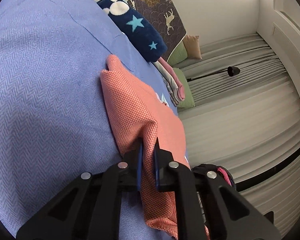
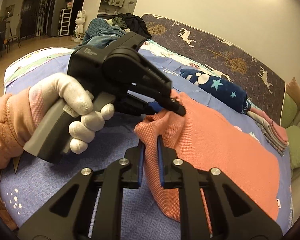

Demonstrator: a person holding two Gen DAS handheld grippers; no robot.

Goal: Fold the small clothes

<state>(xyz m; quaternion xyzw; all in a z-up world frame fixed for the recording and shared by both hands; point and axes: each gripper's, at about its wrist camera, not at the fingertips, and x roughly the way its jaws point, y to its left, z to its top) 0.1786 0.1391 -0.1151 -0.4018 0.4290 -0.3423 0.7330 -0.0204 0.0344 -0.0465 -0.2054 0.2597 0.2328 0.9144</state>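
Left gripper [image 1: 148, 146], right gripper [image 2: 151, 142] pinch orange cloth [image 2: 220, 140]; long axis seemingly along bed.

The left gripper [image 2: 177, 108] is a matte black plastic tool with a grey pistol handle, blue-lined fingers and faint lettering on its housing. The white knitted glove [image 2: 80, 108] ends at a quilted peach sleeve [image 2: 8, 128]. The right gripper [image 2: 151, 140] has black linkage arms with round silver rivets.

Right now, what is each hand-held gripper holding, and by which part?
Both hold the orange garment: the left hand-held gripper pinches a bunched corner, the right hand-held gripper a fold of its near edge.
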